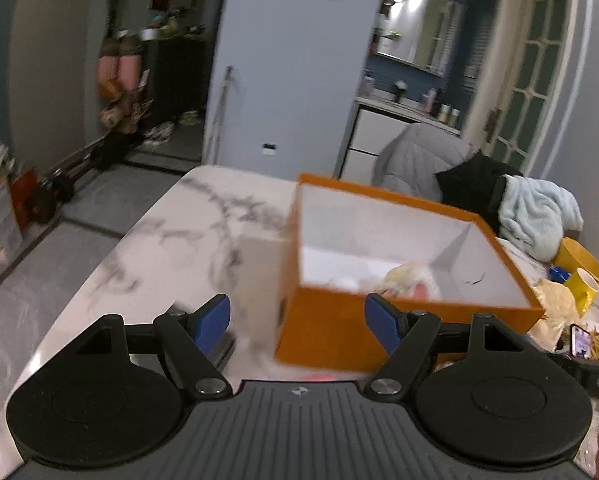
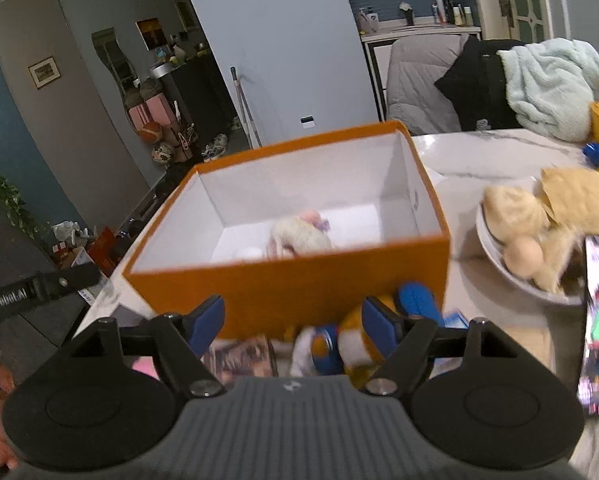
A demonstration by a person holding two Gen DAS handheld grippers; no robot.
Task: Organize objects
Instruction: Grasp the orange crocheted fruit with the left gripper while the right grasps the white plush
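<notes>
- Right now an open orange cardboard box with a white inside [image 2: 331,296] stands on the white marble-patterned table [image 1: 171,248], near its left end.
- Inside the box, on its floor, lies a small pale fluffy toy with pink patches [image 2: 299,236], blurred in both views.
- Just in front of the box's near wall lies a soft toy in blue, orange and white [image 2: 339,344], beside a flat printed card [image 2: 239,356].
- To the right of the box, a white bowl [image 2: 495,252] holds cream-coloured plush pieces [image 2: 515,208].
- Farther right stand yellow containers [image 1: 583,280].
- The left gripper [image 1: 297,318] is released, jaws wide apart with nothing between them, near the box's left corner.
- The right gripper [image 2: 293,316] is also released, its blue pads [image 2: 205,320] apart, gripping nothing, above the blue and orange toy.
</notes>
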